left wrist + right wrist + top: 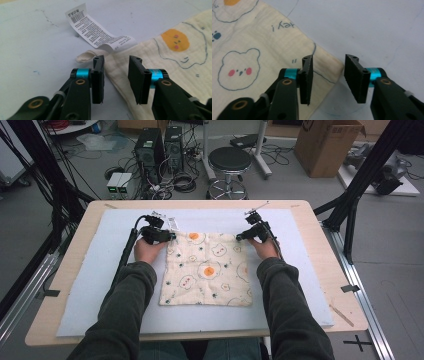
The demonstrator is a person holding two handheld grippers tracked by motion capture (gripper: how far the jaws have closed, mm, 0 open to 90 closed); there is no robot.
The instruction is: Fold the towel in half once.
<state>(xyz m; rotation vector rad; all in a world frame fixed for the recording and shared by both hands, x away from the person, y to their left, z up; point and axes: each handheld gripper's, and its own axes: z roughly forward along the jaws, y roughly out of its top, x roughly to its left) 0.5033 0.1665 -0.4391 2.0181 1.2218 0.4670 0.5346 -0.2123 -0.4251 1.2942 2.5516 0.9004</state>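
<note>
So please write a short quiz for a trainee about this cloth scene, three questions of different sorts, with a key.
1. True or false: the cloth lies flat on the mat.
2. Which corner does the left gripper straddle? A) a near corner B) the far corner with the label C) none
3. Fill in: the right gripper has its jaws ____, not pressing the cloth.

Key: 1 true; 2 B; 3 open, with the far right corner between them.
</note>
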